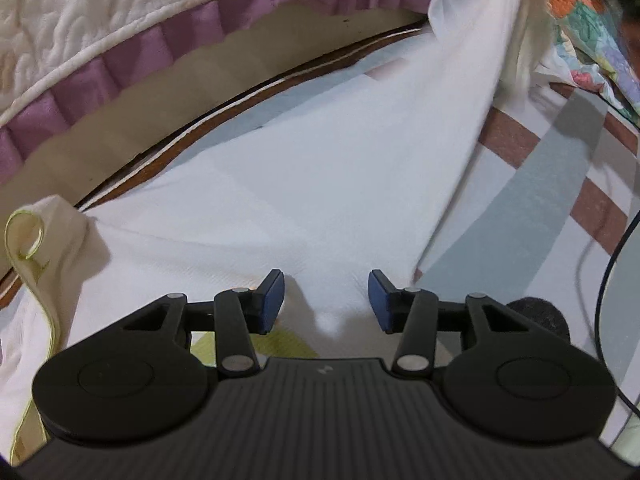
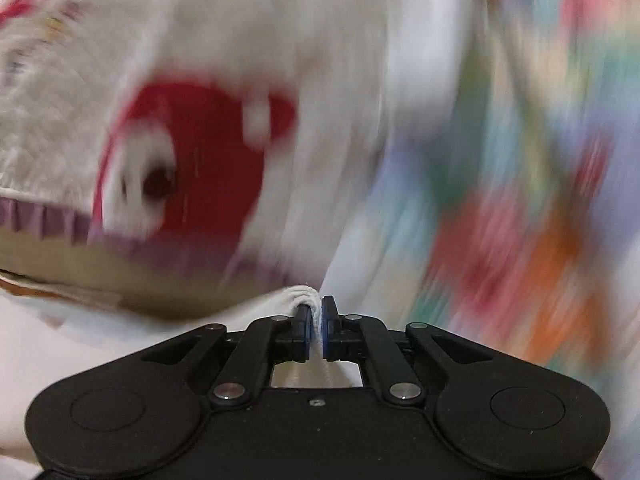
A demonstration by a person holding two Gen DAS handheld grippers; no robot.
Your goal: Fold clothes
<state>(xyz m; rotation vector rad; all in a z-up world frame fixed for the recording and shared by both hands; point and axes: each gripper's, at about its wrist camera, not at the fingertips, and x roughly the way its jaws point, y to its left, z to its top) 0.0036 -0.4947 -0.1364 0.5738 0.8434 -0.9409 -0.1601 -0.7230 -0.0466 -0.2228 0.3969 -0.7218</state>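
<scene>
Soft, even indoor light, with no glare. The left view is sharp but bowed at its edges. Motion blur smears the right view's background.

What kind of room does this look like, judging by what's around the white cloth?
Probably a bedroom, with the folding done on a bed. A quilted cream bedcover with a pleated purple border hangs nearby, a crumpled multicoloured patchwork quilt lies at the side, and the white cloth is spread over a checked sheet.
</scene>
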